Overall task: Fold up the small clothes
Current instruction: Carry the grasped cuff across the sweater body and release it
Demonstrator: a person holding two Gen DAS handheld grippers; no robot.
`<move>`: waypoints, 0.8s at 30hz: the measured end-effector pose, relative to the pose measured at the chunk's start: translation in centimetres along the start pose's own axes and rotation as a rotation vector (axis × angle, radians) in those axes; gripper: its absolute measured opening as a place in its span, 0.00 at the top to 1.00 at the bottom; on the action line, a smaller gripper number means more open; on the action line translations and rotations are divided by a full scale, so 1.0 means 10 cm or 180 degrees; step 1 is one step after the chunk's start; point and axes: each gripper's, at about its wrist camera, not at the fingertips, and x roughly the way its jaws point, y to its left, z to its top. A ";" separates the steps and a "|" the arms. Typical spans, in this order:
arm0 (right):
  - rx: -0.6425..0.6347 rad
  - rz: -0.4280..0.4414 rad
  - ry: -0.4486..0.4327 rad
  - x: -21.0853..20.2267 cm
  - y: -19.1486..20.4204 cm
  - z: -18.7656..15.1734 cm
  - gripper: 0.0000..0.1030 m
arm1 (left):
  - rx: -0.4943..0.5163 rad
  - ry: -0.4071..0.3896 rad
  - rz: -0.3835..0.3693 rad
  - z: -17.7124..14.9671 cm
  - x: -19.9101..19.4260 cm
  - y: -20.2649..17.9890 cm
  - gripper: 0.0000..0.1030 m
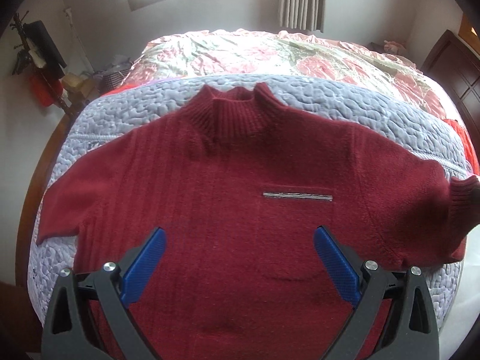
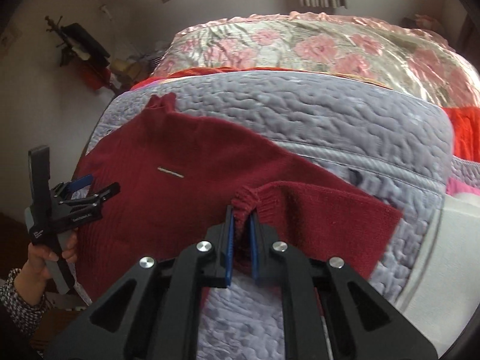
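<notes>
A dark red knit sweater (image 1: 228, 168) lies face up on a lilac quilted cover (image 1: 330, 102), its high collar (image 1: 237, 111) pointing away from me. My left gripper (image 1: 240, 234) hovers open over the sweater's lower body with nothing between its blue pads (image 1: 147, 267). In the right wrist view my right gripper (image 2: 242, 213) is shut on the ribbed cuff (image 2: 247, 198) of one sleeve (image 2: 324, 210), which is lifted off the cover and bent back toward the sweater (image 2: 180, 186). The left gripper (image 2: 102, 183) shows at the left there, held by a hand (image 2: 39, 255).
Beyond the lilac cover (image 2: 300, 111) lies a pink floral bedspread (image 1: 270, 54). Orange-red cloth (image 2: 462, 132) peeks out at the right. The bed's wooden edge (image 1: 39, 150) curves along the left, with a coat stand (image 1: 36, 51) and boxes past it. Dark wooden furniture (image 1: 456, 69) stands at the right.
</notes>
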 end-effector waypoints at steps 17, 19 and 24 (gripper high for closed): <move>0.0030 0.0419 0.0214 0.59 0.57 0.16 0.60 | -0.0166 0.0285 -0.0431 -0.14 0.32 0.21 0.04; 0.0068 0.0272 0.0131 0.39 0.41 0.06 0.60 | -0.0178 0.0352 -0.0616 -0.13 0.37 0.06 0.04; 0.0265 0.0008 0.0089 0.11 -0.01 -0.29 0.60 | -0.0184 0.0597 -0.0867 -0.10 0.58 -0.50 0.04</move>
